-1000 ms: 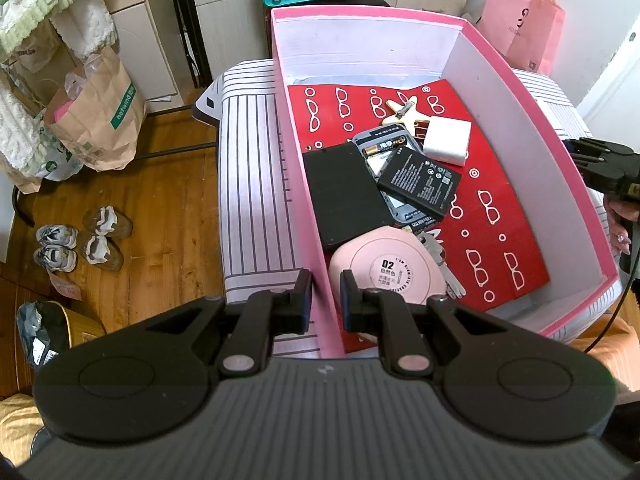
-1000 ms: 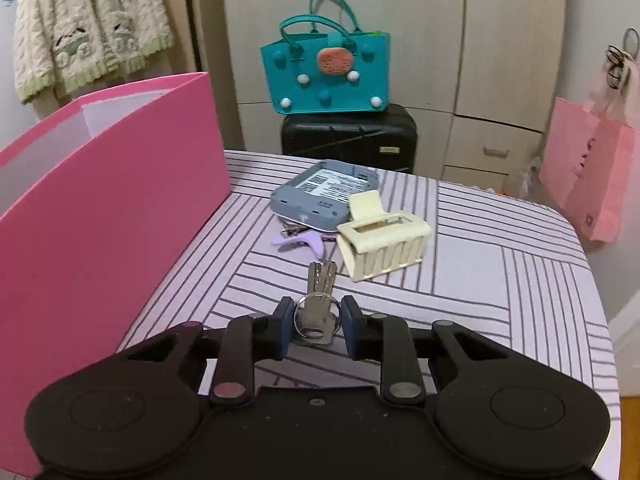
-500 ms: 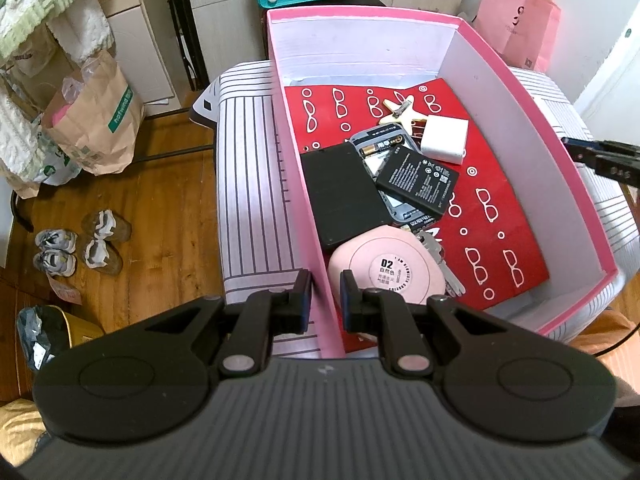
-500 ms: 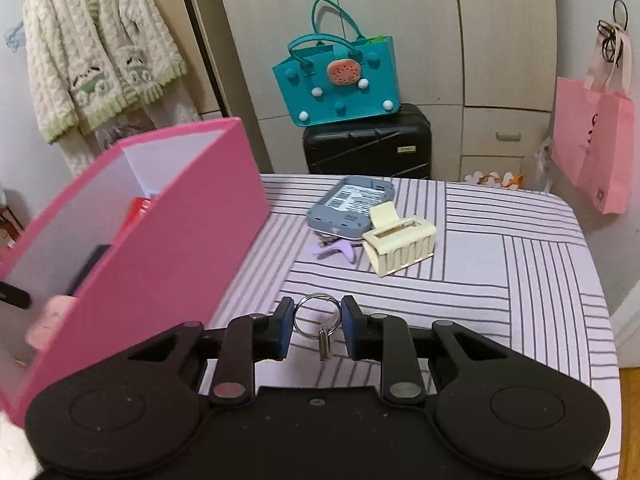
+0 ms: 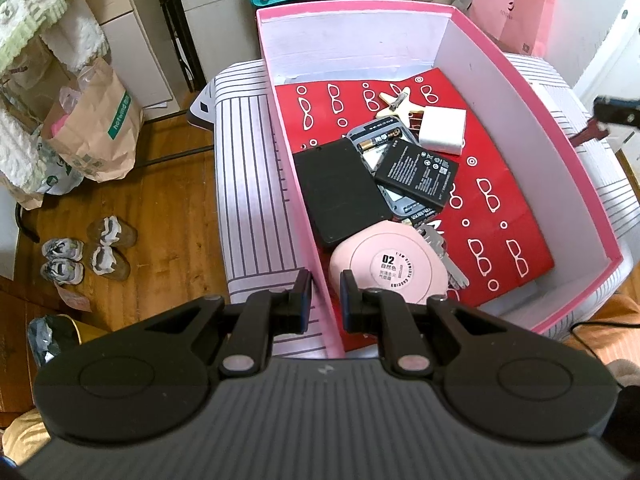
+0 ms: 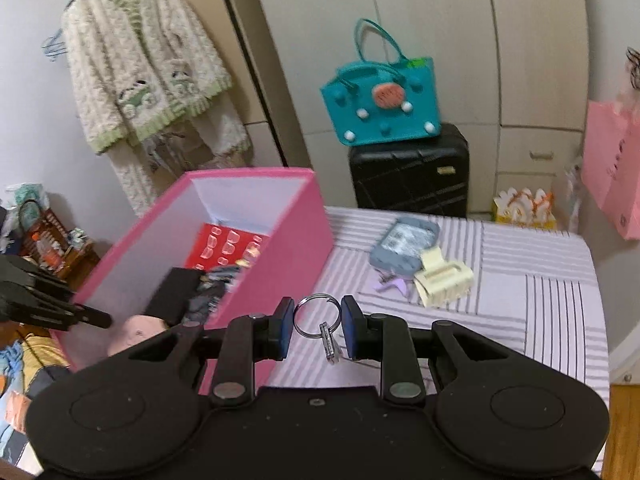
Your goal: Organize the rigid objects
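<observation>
My right gripper [image 6: 317,314] is shut on a metal key ring [image 6: 316,295]; its keys [image 6: 329,342] hang below, in the air above the striped table [image 6: 520,312]. Just to its left stands the pink box [image 6: 260,248]. In the left wrist view my left gripper [image 5: 325,298] is shut on the box's left wall [image 5: 316,264] near the front corner. Inside the pink box [image 5: 532,92] lie a black case [image 5: 340,188], a pink round compact [image 5: 384,264], a battery [image 5: 416,172], a white charger [image 5: 442,130], a star clip [image 5: 396,106] and another set of keys [image 5: 444,256].
A grey case [image 6: 404,248], a cream hair claw [image 6: 442,282] and a purple clip [image 6: 394,286] lie on the table right of the box. Behind it stand a black suitcase [image 6: 408,172] with a teal bag [image 6: 380,100]. Shoes [image 5: 80,256] and a paper bag [image 5: 92,132] sit on the floor.
My right gripper has risen off the table with the key ring and swung towards the box, so the keys now hang free. The left gripper has stayed on the box wall.
</observation>
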`<state>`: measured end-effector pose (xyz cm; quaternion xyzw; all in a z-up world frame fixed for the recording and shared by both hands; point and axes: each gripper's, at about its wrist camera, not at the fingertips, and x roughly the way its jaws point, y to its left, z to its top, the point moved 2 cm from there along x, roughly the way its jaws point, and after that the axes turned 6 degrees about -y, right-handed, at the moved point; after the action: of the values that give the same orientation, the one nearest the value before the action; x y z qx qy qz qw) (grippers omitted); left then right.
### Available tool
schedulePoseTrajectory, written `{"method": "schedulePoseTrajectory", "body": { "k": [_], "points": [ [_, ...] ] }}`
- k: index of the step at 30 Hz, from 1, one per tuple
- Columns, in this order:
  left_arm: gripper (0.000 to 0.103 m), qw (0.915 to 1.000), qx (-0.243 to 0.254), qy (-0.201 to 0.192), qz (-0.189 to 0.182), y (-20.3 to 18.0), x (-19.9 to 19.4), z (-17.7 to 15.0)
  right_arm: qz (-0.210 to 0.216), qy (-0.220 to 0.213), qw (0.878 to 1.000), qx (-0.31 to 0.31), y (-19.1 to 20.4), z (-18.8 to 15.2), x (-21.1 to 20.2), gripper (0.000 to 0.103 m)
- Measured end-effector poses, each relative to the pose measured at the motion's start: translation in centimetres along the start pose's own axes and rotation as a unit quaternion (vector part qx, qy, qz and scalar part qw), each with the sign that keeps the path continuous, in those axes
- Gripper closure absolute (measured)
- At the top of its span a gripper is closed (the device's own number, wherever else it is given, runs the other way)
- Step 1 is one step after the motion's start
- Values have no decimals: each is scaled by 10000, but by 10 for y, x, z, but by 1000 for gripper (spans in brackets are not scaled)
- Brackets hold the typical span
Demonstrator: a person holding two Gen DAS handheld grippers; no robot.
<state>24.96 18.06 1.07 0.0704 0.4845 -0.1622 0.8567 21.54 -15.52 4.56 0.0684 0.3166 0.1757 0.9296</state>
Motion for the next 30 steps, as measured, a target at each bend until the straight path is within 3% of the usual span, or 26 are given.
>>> {"method": "schedulePoseTrajectory", "body": {
  "k": [7, 12, 21, 30],
  "points": [
    [90, 10000, -1, 3, -45, 1, 0, 0, 361, -220, 9985, -335, 31, 21, -18, 74],
    [90, 10000, 77, 7, -29, 0, 1, 0, 877, -241, 9946, -494, 59, 32, -18, 74],
    [90, 10000, 63, -7, -7, -1, 0, 0, 1309, 546, 9839, -1090, 107, 17, 27, 74],
    [90, 9999, 50, -69, 74, -2, 0, -1, 1264, 1325, 9705, -1570, 121, -8, 77, 73]
  ]
}}
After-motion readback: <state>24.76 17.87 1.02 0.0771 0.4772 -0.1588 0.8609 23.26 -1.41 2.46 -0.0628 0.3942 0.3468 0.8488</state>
